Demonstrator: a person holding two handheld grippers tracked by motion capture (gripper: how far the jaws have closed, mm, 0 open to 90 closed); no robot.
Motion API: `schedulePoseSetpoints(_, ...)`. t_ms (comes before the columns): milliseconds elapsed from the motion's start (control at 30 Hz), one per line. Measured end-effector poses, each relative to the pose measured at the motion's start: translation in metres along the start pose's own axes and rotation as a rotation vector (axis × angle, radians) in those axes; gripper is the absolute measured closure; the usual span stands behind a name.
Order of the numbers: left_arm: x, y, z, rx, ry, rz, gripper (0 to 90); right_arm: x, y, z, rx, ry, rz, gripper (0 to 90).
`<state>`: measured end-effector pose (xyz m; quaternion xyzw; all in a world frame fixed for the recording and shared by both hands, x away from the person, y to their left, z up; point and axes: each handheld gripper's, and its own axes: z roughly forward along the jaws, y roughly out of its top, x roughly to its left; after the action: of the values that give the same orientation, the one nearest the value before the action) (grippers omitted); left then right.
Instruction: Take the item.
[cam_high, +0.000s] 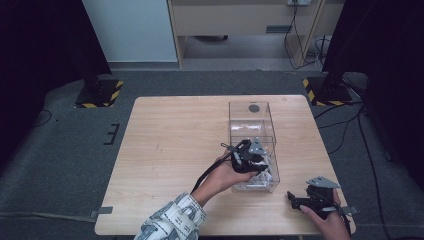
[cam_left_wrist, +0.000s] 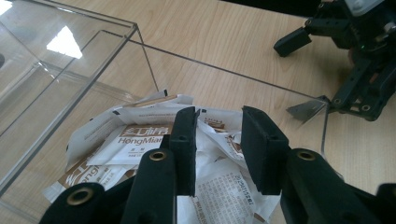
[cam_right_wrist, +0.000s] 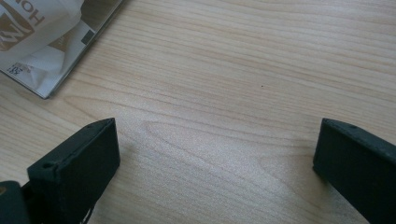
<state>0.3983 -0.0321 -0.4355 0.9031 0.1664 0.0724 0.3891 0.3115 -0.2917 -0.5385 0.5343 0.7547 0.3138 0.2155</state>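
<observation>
My left gripper is over the near compartment of the clear box, which stands on the right half of the wooden table. The box is split by a clear divider; the far compartment shows bare floor with a dark round spot. The near compartment holds a loose pile of paper packets, white and brown with printed text.

Left gripper view: my jaws stand apart with a narrow gap between them, nothing pinched in it. The packets lie just beyond and beneath the tips. The left finger overlaps the top packet in this view; I cannot tell if it touches the paper. The near wall of the box runs just right of the right finger.

My right gripper is at the near right corner of the table, well apart from the box, resting low in my hand. Right gripper view: jaws spread wide, bare wood between them. A corner of the box with a packet behind its wall shows at the upper left, clear of my fingers.
</observation>
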Motion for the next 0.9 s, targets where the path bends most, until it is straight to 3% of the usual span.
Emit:
schedulePoseSetpoints(500,-0.002,-0.003,0.013,0.08,-0.011,0.006,68.4,0.0,0.0,0.0,0.0,0.0,0.0,0.8)
schedulePoseSetpoints(633,-0.002,-0.003,0.013,0.077,-0.019,0.008,73.5,0.0,0.0,0.0,0.0,0.0,0.0,0.8)
schedulePoseSetpoints(667,-0.003,-0.003,0.012,0.08,-0.024,0.012,79.1,0.0,0.0,0.0,0.0,0.0,0.0,0.8)
schedulePoseSetpoints(833,-0.004,-0.003,0.013,0.081,-0.026,0.012,89.3,0.0,0.0,0.0,0.0,0.0,0.0,0.8)
schedulePoseSetpoints(900,-0.004,-0.003,0.013,0.08,-0.026,0.011,89.8,0.0,0.0,0.0,0.0,0.0,0.0,0.8)
